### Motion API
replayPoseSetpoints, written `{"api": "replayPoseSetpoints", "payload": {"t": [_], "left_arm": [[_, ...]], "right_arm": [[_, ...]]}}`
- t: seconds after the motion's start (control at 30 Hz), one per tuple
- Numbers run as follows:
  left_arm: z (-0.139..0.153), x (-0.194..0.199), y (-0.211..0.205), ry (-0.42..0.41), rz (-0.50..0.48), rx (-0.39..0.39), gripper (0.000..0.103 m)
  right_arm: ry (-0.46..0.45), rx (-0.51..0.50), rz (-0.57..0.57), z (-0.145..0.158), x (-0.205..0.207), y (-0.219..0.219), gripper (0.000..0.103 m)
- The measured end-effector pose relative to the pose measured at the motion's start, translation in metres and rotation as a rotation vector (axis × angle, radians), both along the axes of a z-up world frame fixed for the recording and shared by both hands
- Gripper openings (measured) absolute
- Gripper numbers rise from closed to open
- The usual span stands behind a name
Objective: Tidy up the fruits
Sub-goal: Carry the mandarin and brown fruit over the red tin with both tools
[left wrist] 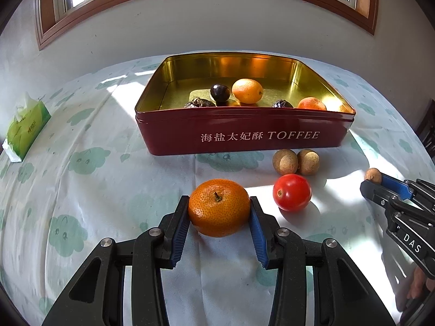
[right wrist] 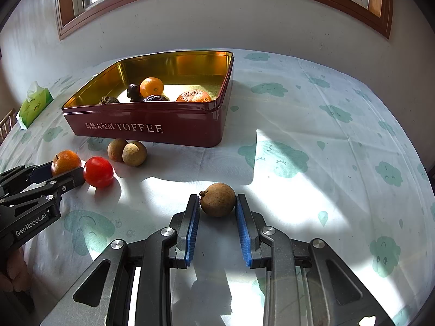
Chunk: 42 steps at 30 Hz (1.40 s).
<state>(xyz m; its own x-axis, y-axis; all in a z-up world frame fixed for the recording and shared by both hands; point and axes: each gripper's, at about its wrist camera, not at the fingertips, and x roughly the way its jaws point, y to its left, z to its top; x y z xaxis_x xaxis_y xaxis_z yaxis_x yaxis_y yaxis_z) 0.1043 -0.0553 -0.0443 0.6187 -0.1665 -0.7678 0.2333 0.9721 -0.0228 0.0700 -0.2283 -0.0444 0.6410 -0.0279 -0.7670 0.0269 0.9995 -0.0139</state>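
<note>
A red TOFFEE tin [left wrist: 244,135] [right wrist: 152,127] with a gold inside holds several fruits: an orange [left wrist: 247,91], dark fruits and another orange one. My left gripper [left wrist: 218,203] is shut on a mandarin [left wrist: 218,207], which rests on the tablecloth; it also shows in the right wrist view [right wrist: 66,161]. My right gripper [right wrist: 217,201] is shut on a brown longan [right wrist: 218,199], seen small in the left wrist view [left wrist: 373,175]. A red tomato [left wrist: 292,193] [right wrist: 98,172] and two brown longans [left wrist: 296,161] [right wrist: 127,150] lie in front of the tin.
A green tissue pack [left wrist: 27,127] [right wrist: 35,104] lies at the far left of the table. The cloud-print tablecloth [right wrist: 326,149] covers the table up to the wall under a window. A dark chair edge [left wrist: 428,133] shows at the right.
</note>
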Motion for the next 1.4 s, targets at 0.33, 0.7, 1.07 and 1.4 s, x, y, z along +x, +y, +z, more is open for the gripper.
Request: {"api": "replayPoseSetpoints", "payload": {"t": [0.33, 0.7, 1.07, 1.4], "left_arm": [[0.0, 0.001, 0.002, 0.0, 0.011, 0.0, 0.043], [0.001, 0.0, 0.003, -0.006, 0.02, -0.001, 0.043], [0.003, -0.006, 0.002, -0.011, 0.015, 0.004, 0.043], [0.012, -0.009, 0.008, -0.014, 0.025, -0.022, 0.043]], "right_arm": [[-0.002, 0.002, -0.002, 0.001, 0.0, -0.002, 0.024], [-0.001, 0.014, -0.013, 0.002, -0.001, -0.003, 0.024], [-0.013, 0.01, 0.005, 0.012, -0.006, 0.004, 0.024], [-0.03, 0.003, 0.035, 0.024, -0.006, 0.015, 0.024]]}}
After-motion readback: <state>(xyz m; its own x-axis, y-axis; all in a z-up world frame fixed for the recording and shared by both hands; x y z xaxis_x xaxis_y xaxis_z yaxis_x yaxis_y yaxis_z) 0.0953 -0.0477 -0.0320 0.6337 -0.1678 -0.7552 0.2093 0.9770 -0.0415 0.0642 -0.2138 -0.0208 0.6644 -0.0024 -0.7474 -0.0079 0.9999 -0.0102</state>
